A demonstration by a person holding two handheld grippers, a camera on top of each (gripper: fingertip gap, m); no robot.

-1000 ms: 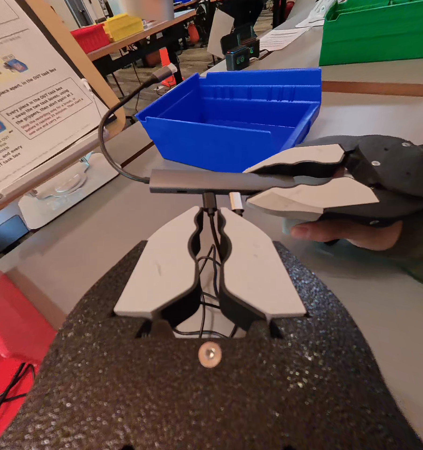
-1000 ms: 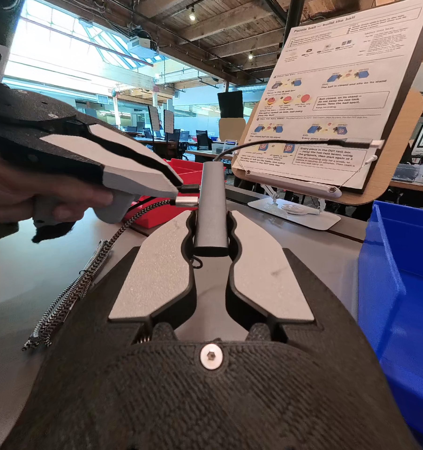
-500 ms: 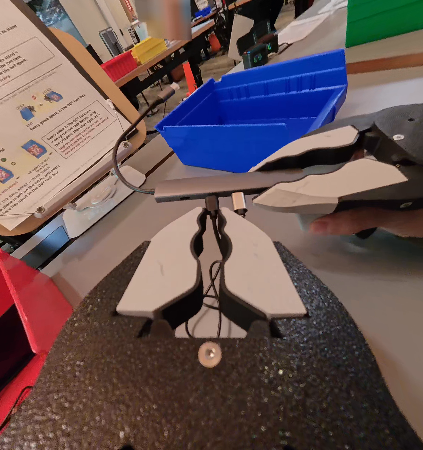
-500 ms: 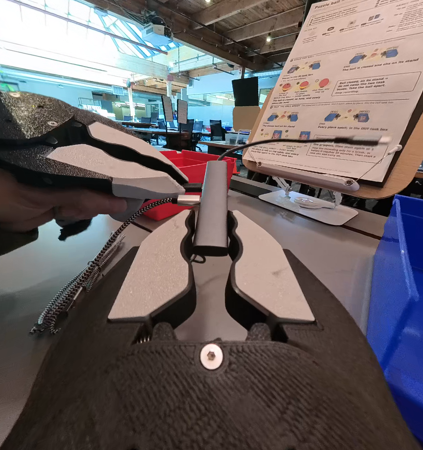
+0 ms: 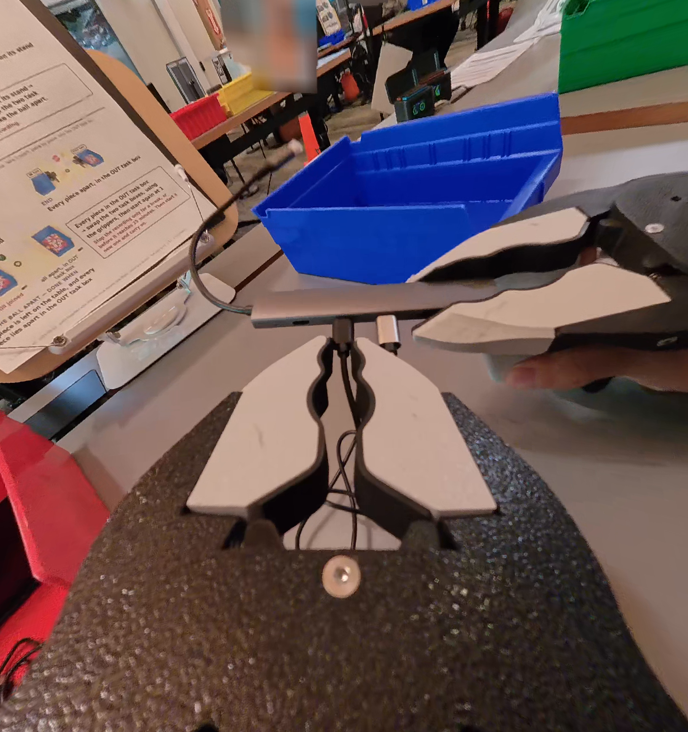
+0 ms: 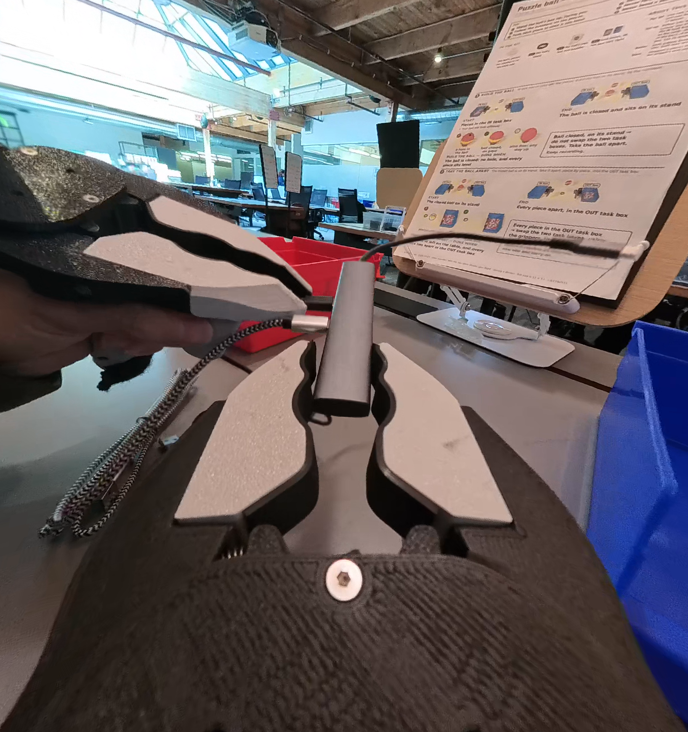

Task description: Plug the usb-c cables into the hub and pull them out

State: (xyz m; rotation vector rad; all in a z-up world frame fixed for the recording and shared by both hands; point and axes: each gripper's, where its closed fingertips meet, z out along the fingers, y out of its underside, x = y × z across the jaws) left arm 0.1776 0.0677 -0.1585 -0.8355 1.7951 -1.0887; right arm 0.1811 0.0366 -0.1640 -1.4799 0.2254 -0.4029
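Note:
My right gripper [image 6: 342, 350] is shut on one end of the slim grey hub [image 6: 346, 336] and holds it above the table. In the left wrist view the hub [image 5: 334, 307] lies crosswise, and the right gripper [image 5: 421, 307] comes in from the right. My left gripper [image 5: 342, 346] is shut on the black usb-c cable [image 5: 348, 396] just behind its plug [image 5: 342, 328], which sits in the hub's side. A silver plug [image 5: 387, 330] on a braided cable [image 6: 128, 455] sits in the port beside it. The left gripper [image 6: 306, 297] also shows in the right wrist view.
A blue bin [image 5: 374, 237] stands behind the hub and also shows at the right of the right wrist view [image 6: 651, 475]. An instruction board [image 5: 57, 198] on a stand is at the left. A red bin [image 5: 17, 495] sits at the table's near left, a green bin [image 5: 631, 39] far back. The hub's own lead [image 5: 199, 253] curls upward. My left and right fingertips are right by each other.
Both grippers and the hub have shifted together a little toward the instruction board. Both grips are unchanged, and both plugs stay in the hub.

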